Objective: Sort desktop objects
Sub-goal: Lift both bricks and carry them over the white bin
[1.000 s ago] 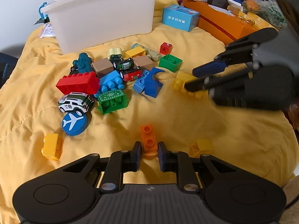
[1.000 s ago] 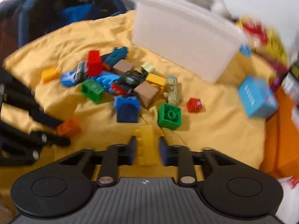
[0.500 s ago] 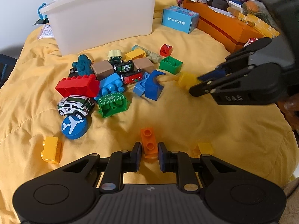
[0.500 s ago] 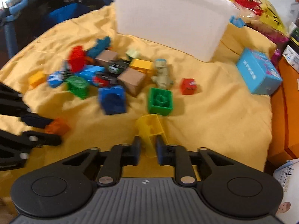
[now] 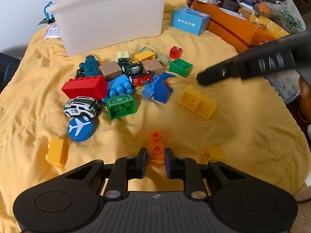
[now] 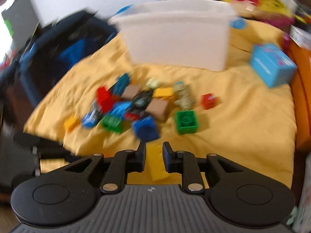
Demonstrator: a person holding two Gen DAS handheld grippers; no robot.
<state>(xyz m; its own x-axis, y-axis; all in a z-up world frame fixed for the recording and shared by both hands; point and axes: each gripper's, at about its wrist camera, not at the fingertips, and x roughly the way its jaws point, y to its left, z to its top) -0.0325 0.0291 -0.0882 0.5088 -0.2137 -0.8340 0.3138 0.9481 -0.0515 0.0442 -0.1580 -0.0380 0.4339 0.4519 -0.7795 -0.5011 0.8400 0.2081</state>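
Observation:
A heap of toy bricks and cars lies on a yellow blanket (image 5: 243,128) in front of a white bin (image 5: 110,17). My left gripper (image 5: 155,155) stands open around an orange brick (image 5: 155,145), with small gaps on both sides. A large yellow brick (image 5: 197,102) lies on the blanket right of the heap, below my right gripper (image 5: 202,77), which is above it. In the blurred right wrist view my right gripper (image 6: 154,151) is open, with the yellow brick (image 6: 155,165) below it and the bin (image 6: 175,35) ahead.
A blue box (image 5: 189,20) and an orange case (image 5: 239,29) stand at the back right. Small yellow bricks lie at the front left (image 5: 56,152) and front right (image 5: 213,153). A blue airplane disc (image 5: 80,129), a toy car (image 5: 82,107) and a green brick (image 5: 180,67) lie about.
My right gripper lifted the yellow brick, let it go and rose; the brick now lies on the blanket. My left gripper's fingers have parted slightly around the orange brick.

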